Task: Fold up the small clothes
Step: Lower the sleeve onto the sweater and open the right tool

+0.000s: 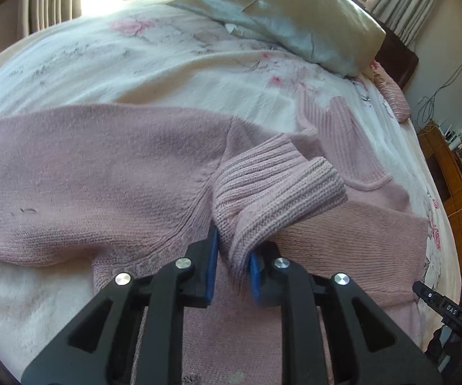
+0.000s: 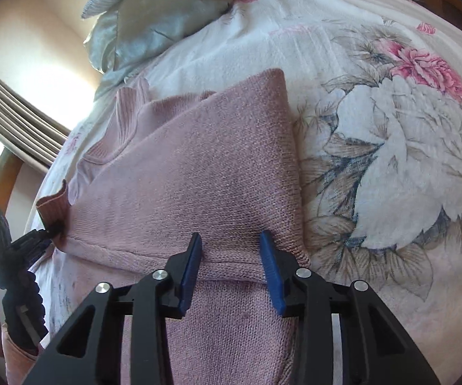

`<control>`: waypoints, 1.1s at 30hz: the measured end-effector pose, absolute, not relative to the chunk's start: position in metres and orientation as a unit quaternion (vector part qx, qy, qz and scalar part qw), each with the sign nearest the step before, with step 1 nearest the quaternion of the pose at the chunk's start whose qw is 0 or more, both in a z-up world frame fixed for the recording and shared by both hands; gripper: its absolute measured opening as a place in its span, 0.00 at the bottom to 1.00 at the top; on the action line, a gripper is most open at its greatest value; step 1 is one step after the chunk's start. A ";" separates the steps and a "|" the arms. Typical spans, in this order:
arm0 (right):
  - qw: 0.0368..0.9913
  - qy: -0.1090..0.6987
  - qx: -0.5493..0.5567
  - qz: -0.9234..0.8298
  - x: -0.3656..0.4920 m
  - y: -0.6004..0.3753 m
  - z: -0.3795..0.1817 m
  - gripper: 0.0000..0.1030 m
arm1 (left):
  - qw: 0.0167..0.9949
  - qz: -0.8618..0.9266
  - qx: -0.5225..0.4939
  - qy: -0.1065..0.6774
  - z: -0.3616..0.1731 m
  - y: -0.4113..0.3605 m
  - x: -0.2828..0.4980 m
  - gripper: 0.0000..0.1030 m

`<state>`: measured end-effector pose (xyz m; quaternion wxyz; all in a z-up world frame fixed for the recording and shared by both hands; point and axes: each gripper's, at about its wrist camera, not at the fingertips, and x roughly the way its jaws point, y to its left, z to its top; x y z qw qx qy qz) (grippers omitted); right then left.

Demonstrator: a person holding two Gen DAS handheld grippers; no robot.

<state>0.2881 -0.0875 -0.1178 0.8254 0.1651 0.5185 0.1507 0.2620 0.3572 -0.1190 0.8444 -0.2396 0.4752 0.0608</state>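
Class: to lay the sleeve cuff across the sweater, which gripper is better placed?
Left. The left gripper already clamps the ribbed cuff; the right gripper is open over the pink sweater, holding nothing.

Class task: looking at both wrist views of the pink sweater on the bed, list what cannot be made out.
- Sweater hem: left wrist view, hidden behind left gripper.
- Cuff end: between the fingers.
- Lower sweater: right wrist view, hidden by right gripper.
- Dresser items: too small.

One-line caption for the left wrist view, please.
Left gripper clamps the ribbed cuff of a pink sweater spread on a floral bedspread, pillows beyond.
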 end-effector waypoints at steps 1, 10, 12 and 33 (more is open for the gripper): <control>0.825 0.516 0.170 0.155 0.287 -0.090 -0.118 0.37 | 0.844 0.074 -0.251 0.467 -0.121 0.369 0.257 0.22; 0.824 0.519 0.165 0.154 0.289 -0.089 -0.117 0.35 | 0.866 0.131 -0.256 0.409 -0.086 0.418 0.225 0.27; 0.828 0.517 0.163 0.146 0.289 -0.087 -0.114 0.36 | 0.870 0.110 -0.236 0.418 -0.079 0.404 0.230 0.35; 0.834 0.522 0.113 0.136 0.281 -0.052 -0.096 0.51 | 0.852 0.050 -0.195 0.484 -0.107 0.368 0.257 0.47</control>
